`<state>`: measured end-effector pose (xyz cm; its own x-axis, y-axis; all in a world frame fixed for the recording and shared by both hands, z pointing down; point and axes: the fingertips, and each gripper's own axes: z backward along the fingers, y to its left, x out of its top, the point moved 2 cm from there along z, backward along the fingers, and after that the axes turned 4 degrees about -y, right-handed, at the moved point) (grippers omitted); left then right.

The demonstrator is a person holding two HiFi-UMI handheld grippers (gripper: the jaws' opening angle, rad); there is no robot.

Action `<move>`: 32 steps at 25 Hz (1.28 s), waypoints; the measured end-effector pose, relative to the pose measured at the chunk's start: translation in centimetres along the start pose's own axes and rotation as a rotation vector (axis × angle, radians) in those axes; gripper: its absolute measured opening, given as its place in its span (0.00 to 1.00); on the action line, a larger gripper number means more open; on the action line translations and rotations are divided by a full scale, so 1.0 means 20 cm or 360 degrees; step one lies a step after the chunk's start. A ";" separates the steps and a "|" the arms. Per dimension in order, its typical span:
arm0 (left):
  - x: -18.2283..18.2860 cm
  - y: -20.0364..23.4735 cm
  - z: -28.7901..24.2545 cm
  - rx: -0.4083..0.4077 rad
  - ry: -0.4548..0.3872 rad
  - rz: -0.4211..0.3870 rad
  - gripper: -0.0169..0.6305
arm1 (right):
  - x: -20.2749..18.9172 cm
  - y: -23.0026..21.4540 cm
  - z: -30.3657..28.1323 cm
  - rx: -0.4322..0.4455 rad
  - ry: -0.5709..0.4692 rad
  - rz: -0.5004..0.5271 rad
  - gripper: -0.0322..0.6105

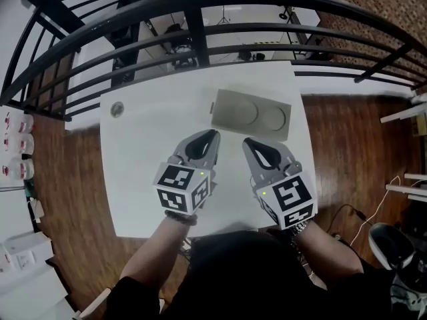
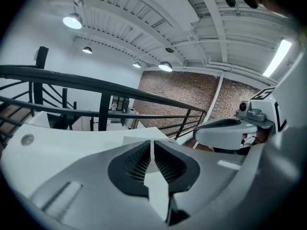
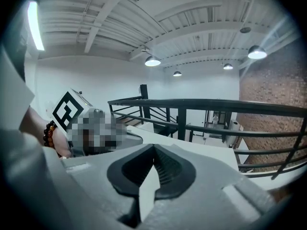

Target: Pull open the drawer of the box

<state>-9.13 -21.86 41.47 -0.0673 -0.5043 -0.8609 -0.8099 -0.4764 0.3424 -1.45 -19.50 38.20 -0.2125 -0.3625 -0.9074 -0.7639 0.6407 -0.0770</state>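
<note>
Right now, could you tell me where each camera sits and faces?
Head view: person's head, steeply down onto table, box, left gripper, right gripper, forearms.
Left gripper view: on left gripper, along its shut jaws toward railing and brick wall; right gripper at right.
Right gripper view: on right gripper, along its shut jaws toward railing; left gripper, wrist at left.
Shared: all three show the railing.

Grey on white, black around

The box (image 1: 252, 115) is dull grey-beige with two faint circles; the counter (image 1: 133, 185) white. The left gripper (image 1: 212, 135) and right gripper (image 1: 248, 143) are pale grey, black inside, their cubes (image 1: 180, 187) black-and-white squares. Black railing (image 1: 197, 39), brown wood floor (image 1: 60, 179)
</note>
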 end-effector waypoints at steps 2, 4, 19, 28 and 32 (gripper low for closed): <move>-0.02 0.07 -0.04 0.0011 0.0016 0.0047 0.08 | -0.02 -0.02 -0.06 0.0001 0.0031 -0.0013 0.04; -0.05 0.15 -0.08 0.0029 0.0023 0.0105 0.09 | -0.06 -0.03 -0.10 0.0002 0.0057 -0.0022 0.04; -0.32 0.56 -0.37 -0.0040 0.0040 0.0870 0.16 | -0.28 -0.11 -0.26 -0.0048 0.0218 -0.0081 0.06; -0.40 0.60 -0.44 -0.0231 0.0027 0.1318 0.19 | -0.31 -0.10 -0.28 -0.0067 0.0244 -0.0100 0.06; -0.42 0.62 -0.48 -0.0265 0.0018 0.1420 0.19 | -0.31 -0.11 -0.29 -0.0068 0.0222 -0.0089 0.06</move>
<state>-13.07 -30.40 56.48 -0.6227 -0.7426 -0.2465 -0.3651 -0.0030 0.9310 -2.07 -22.56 46.33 -0.2494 -0.4891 -0.8358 -0.8013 0.5889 -0.1054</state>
